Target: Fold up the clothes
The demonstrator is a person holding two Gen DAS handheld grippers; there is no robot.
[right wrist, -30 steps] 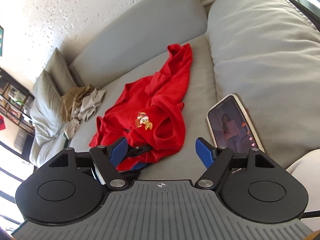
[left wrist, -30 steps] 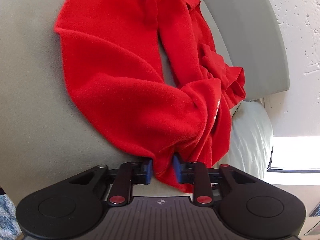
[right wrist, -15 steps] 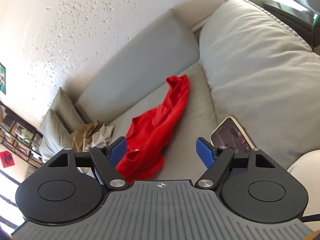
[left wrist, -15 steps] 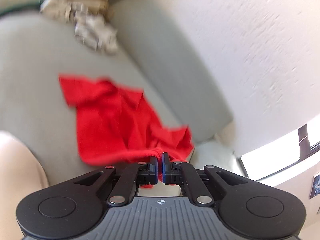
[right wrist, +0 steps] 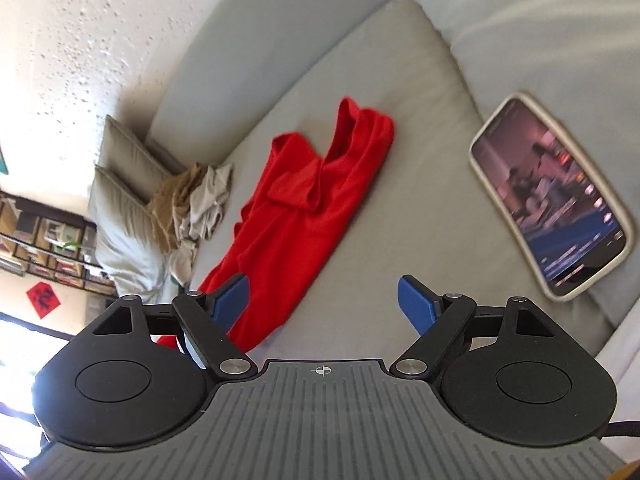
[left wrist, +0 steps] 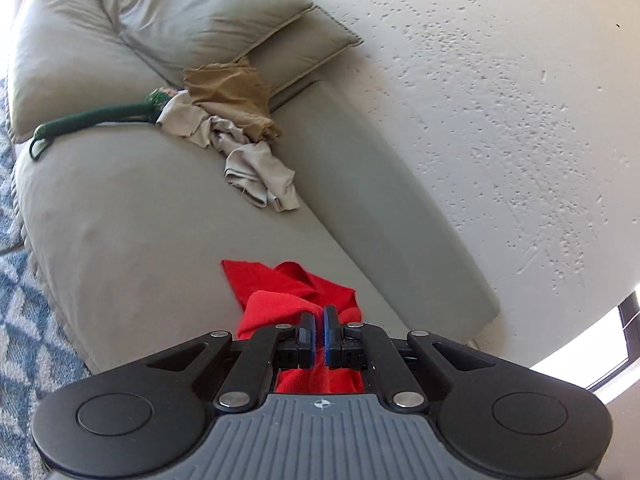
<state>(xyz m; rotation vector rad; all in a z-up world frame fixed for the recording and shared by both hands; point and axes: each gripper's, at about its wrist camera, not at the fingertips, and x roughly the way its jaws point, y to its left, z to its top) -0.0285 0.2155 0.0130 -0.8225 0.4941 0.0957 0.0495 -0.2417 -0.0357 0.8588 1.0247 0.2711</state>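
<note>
A red fleece garment [right wrist: 304, 216] lies stretched in a long strip across the grey sofa seat [right wrist: 400, 80]. My left gripper [left wrist: 319, 322] is shut on one end of it, and red cloth [left wrist: 288, 292] bunches around and under the blue pads, lifted off the cushion. My right gripper [right wrist: 324, 300] stands open above the seat, near the garment's lower end, with nothing between its fingers; its left pad [right wrist: 231, 300] overlaps the red cloth in the view.
A phone [right wrist: 550, 196] with a lit screen lies on the seat to the right. A tan and beige clothes pile [left wrist: 236, 136] sits by the cushions [left wrist: 160, 20] at the far end, with a green cord [left wrist: 92, 118]. A patterned rug [left wrist: 24, 320] lies below the sofa edge.
The left gripper shut on the red garment and pulled it up and along the seat, drawing it from a spread heap into a long strip. The right gripper stayed open and moved closer to the seat.
</note>
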